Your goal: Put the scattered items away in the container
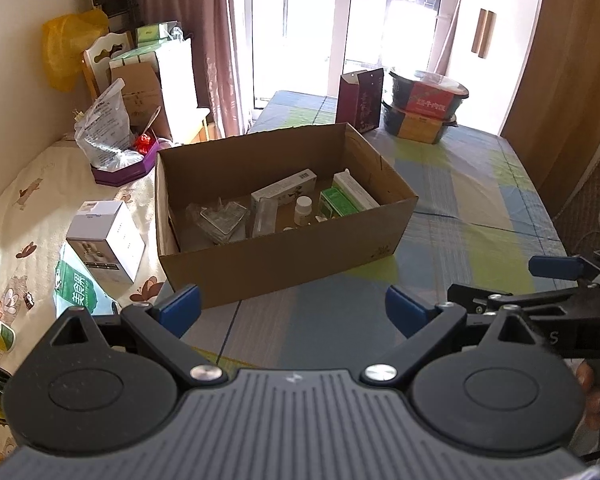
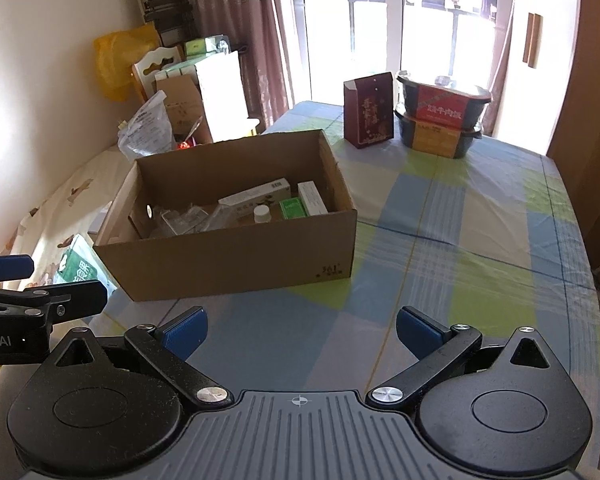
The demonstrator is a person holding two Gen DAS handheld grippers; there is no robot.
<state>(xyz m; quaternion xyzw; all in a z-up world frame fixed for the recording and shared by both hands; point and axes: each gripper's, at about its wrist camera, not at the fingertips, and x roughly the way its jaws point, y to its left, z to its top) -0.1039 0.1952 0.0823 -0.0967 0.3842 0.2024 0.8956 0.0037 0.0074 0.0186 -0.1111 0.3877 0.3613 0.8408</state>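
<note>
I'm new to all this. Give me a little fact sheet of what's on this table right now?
container: open cardboard box on the checked tablecloth
inside the box: white bottle, green carton, long white carton, clear plastic items
left of the box: white carton, green packet
far end: maroon box, two stacked meal tubs
left gripper: open, empty
right gripper: open, empty

The counter (image 2: 480, 240), under a checked cloth, carries an open cardboard box (image 2: 236, 264) left of centre. At the upper right stand a dark red carton (image 2: 369, 110) and two stacked black bowls (image 2: 440, 120). A white box (image 1: 108, 240) and green packet (image 1: 76, 286) lie at the left.
</note>
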